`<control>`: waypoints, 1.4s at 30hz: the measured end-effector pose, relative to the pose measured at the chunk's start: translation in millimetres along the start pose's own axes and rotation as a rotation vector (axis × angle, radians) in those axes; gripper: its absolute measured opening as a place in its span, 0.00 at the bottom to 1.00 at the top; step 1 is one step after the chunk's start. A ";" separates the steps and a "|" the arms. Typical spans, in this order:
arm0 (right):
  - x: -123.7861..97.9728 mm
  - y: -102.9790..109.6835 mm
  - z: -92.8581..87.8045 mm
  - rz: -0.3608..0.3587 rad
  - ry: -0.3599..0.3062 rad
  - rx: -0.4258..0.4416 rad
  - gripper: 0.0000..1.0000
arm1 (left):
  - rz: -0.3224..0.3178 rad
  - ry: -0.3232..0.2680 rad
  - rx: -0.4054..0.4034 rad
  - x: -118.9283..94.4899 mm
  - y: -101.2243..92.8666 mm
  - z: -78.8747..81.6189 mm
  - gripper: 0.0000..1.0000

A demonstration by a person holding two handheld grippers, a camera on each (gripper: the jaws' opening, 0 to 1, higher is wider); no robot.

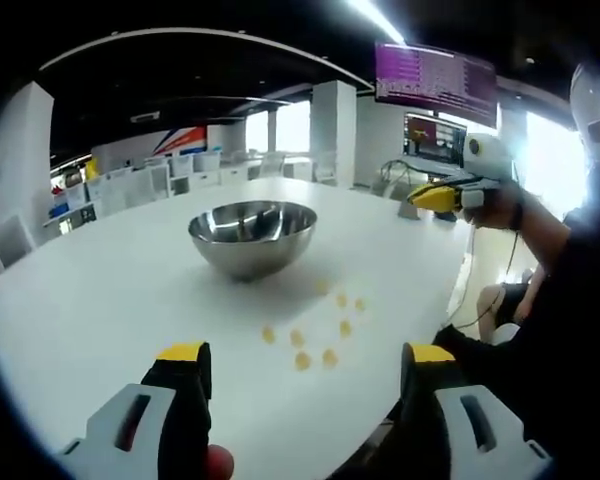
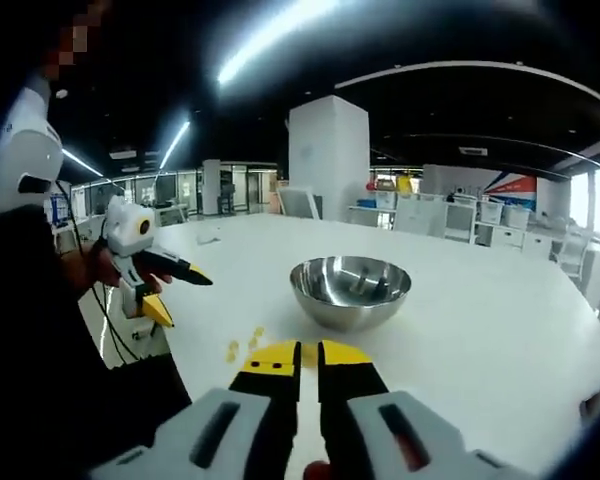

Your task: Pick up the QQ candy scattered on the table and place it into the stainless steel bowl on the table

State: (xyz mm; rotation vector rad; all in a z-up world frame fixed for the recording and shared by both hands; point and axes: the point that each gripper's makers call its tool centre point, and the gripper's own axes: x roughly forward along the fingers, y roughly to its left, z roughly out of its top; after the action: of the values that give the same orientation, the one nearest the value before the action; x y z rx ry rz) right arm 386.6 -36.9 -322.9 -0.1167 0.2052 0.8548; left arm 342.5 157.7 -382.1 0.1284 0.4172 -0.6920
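Table point(image 1: 100, 300): large, white, rounded; it bears the bowl and the candy
Stainless steel bowl point(image 1: 252, 236): upright near the table's middle, shiny; nothing visible inside; in the right gripper view it stands just beyond the jaw tips
QQ candy point(image 1: 302, 360): small yellow pieces scattered on the table in front of the bowl, apart from it, towards the person's edge
Left gripper point(image 1: 305, 355): jaws spread wide, holding nothing; raised above the table
Right gripper point(image 2: 308, 353): jaws pressed together, nothing between them; hangs over the candy

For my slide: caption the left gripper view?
Open left gripper faces yellow candies beside a steel bowl on a white table.
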 end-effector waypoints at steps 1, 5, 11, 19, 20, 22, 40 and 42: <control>6.2 0.0 5.6 0.013 -0.004 -0.023 0.07 | 0.001 0.000 -0.002 -0.1 0.7 -0.3 0.78; 25.3 -13.7 22.0 0.016 -0.004 -0.074 0.07 | -0.001 0.005 -0.002 -0.8 0.6 -2.3 0.77; 63.9 -37.8 41.8 0.039 0.022 -0.128 0.07 | 0.001 0.008 -0.009 -3.1 2.8 -5.5 0.77; 116.3 -66.6 56.1 0.080 0.104 -0.212 0.07 | 0.005 0.006 -0.023 -6.5 5.6 -10.3 0.76; 122.3 -68.6 55.2 0.085 0.121 -0.221 0.07 | 0.005 0.006 -0.024 -6.6 5.5 -10.5 0.76; 137.5 -72.4 52.6 0.100 0.155 -0.239 0.07 | 0.005 0.003 -0.028 -6.4 5.4 -11.3 0.76; 214.7 -69.6 5.2 0.236 0.423 -0.370 0.08 | 0.011 0.002 -0.050 -6.4 9.3 -17.7 0.75; 214.4 -68.7 2.9 0.237 0.432 -0.372 0.08 | 0.011 0.002 -0.052 -6.8 9.9 -18.4 0.75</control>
State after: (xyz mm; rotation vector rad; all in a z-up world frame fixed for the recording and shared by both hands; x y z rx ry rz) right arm 575.9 76.7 -367.2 -0.6380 0.4704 1.0922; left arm 338.1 173.9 -396.2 0.0824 0.4359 -0.6699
